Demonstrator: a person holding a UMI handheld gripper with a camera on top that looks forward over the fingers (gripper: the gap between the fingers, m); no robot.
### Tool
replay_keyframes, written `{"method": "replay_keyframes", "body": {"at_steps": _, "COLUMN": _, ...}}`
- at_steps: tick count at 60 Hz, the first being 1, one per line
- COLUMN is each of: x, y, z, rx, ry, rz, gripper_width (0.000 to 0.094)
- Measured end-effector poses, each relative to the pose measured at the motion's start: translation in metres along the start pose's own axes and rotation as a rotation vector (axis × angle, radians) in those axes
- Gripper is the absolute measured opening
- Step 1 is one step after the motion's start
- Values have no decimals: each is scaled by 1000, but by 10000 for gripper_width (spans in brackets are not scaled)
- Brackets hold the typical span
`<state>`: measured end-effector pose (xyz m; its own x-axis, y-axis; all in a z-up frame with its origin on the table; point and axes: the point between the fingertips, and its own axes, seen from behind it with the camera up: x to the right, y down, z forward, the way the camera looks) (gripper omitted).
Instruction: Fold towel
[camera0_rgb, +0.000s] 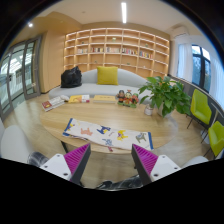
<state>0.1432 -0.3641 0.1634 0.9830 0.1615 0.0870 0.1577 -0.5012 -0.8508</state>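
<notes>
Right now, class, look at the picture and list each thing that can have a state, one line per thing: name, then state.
towel: spread flat on the table, not yet folded
gripper: open, empty, short of the towel
table: holding the towel, books and a plant
potted plant: upright at the table's far side
yellow cushion: propped upright on the sofa
black bag: sitting on the sofa

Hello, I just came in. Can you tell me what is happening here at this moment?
A hand-held gripper hangs above a round wooden table with its fingers open and nothing between them. Just ahead of the fingers a patterned towel lies spread flat on the table, not yet folded or touched. Beyond the towel stand a potted plant and some books. Further back are a sofa with a yellow cushion, and a bookshelf against the wall.
</notes>
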Motion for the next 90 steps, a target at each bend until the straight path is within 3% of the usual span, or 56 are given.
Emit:
{"method": "replay_keyframes", "body": {"at_steps": 15, "x": -37, "y": 34, "z": 36, "rx": -89, "ry": -33, "rz": -3, "gripper_width": 855}}
{"method": "replay_keyframes", "body": {"at_steps": 25, "x": -116, "y": 46, "z": 81, "rx": -143, "ry": -139, "rz": -19, "gripper_width": 855}}
{"method": "replay_keyframes", "body": {"at_steps": 34, "x": -188, "y": 28, "z": 138, "rx": -115, "ry": -196, "rz": 6, "gripper_width": 857}}
{"method": "replay_keyframes", "body": {"at_steps": 46, "x": -236, "y": 7, "z": 221, "rx": -94, "ry": -161, "rz": 22, "gripper_width": 850}}
{"method": "replay_keyframes", "body": {"at_steps": 55, "x": -235, "y": 20, "z": 265, "rx": -138, "ry": -96, "rz": 31, "gripper_width": 833}}
{"method": "replay_keyframes", "body": {"at_steps": 58, "x": -232, "y": 21, "z": 272, "rx": -124, "ry": -74, "rz": 16, "gripper_width": 741}}
{"method": "replay_keyframes", "body": {"at_steps": 63, "x": -240, "y": 19, "z": 274, "rx": -84, "ry": -110, "rz": -29, "gripper_width": 458}}
{"method": "replay_keyframes", "body": {"at_steps": 69, "x": -240, "y": 15, "z": 281, "rx": -70, "ry": -108, "rz": -72, "gripper_width": 20}}
{"method": "replay_keyframes", "body": {"at_steps": 76, "x": -244, "y": 13, "z": 278, "rx": -91, "ry": -126, "rz": -41, "gripper_width": 23}}
{"method": "replay_keyframes", "body": {"at_steps": 81, "x": -266, "y": 4, "z": 261, "rx": -106, "ry": -224, "rz": 35, "gripper_width": 24}}
{"method": "replay_keyframes", "body": {"at_steps": 90, "x": -285, "y": -73, "z": 204, "rx": 33, "ry": -365, "rz": 129, "gripper_width": 22}}
